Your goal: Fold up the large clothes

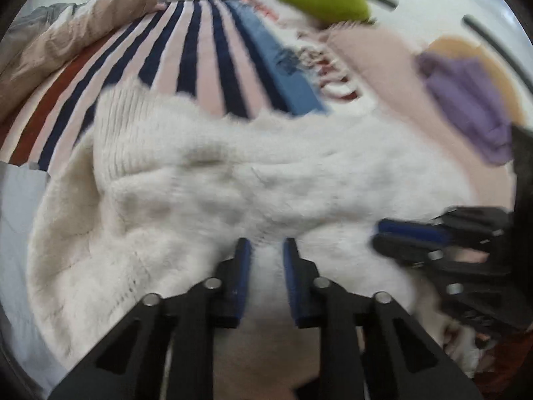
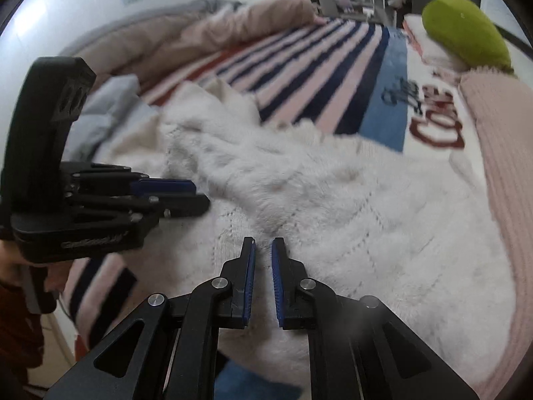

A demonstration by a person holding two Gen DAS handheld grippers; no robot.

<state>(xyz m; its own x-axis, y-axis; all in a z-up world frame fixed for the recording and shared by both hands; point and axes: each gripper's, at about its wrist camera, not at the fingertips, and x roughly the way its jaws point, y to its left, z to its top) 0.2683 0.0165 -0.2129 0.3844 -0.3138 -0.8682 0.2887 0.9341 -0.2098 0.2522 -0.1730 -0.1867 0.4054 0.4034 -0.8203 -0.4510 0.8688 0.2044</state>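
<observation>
Nearest the lens, the left gripper [image 1: 266, 250] hangs partly open over the fluffy white sweater [image 1: 216, 183], gripping nothing. The right gripper [image 2: 263, 250], jaws narrowly apart and also empty, hovers over the same knit, which lies rumpled on the striped blanket [image 2: 316, 76] of the bed. A clean fold probably needs both grippers pinching 1 hem edge, lifting evenly. Open room lies ahead; the pink knit [image 2: 503, 153] crowds the right.

2 grippers [image 2: 263, 243], 1 white sweater [image 2: 333, 206], maybe 1 green cushion [image 2: 466, 30].
</observation>
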